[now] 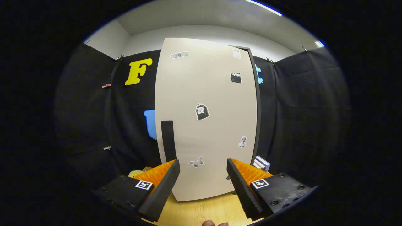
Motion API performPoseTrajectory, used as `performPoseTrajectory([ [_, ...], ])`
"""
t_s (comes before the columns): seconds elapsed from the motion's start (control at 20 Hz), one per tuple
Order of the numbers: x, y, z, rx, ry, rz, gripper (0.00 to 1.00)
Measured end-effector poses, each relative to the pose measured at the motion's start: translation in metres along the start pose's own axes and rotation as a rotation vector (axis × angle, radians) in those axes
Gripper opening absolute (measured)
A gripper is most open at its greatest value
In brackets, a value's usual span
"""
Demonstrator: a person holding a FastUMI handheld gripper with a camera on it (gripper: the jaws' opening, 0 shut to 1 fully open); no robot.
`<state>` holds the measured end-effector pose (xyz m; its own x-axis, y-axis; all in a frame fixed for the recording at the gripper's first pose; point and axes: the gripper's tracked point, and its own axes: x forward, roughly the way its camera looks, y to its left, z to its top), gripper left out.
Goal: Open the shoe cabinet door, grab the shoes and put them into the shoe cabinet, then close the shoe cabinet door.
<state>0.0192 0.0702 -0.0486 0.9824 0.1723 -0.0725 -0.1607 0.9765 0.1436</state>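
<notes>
Beige and shut, the shoe cabinet door [207,119] stands just beyond the gripper [203,171] — fingers spread wide, gripping nothing, one dark handle [168,139] above the left fingertip. Several small stickers dot the door. Something yellow [135,173] peeks behind the left finger — too hidden to identify.

You are working in a recording booth set up indoors — not a real home. Black cloth [301,103] hangs as walls on every side, pinned along its top edge with small clips [120,57]. Above the cloth you can see plain white room walls [201,34] and a ceiling with a strip light [263,7]. A pale cabinet door [207,116] dotted with stickers stands on a light wooden tabletop [204,210] — staged furniture rather than a lived-in hallway.
</notes>
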Motion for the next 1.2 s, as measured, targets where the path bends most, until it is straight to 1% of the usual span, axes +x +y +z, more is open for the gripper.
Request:
performPoseTrajectory([
  [1.2, -0.0042, 0.0045, 0.0015, -0.001, -0.006, 0.003, 0.98],
])
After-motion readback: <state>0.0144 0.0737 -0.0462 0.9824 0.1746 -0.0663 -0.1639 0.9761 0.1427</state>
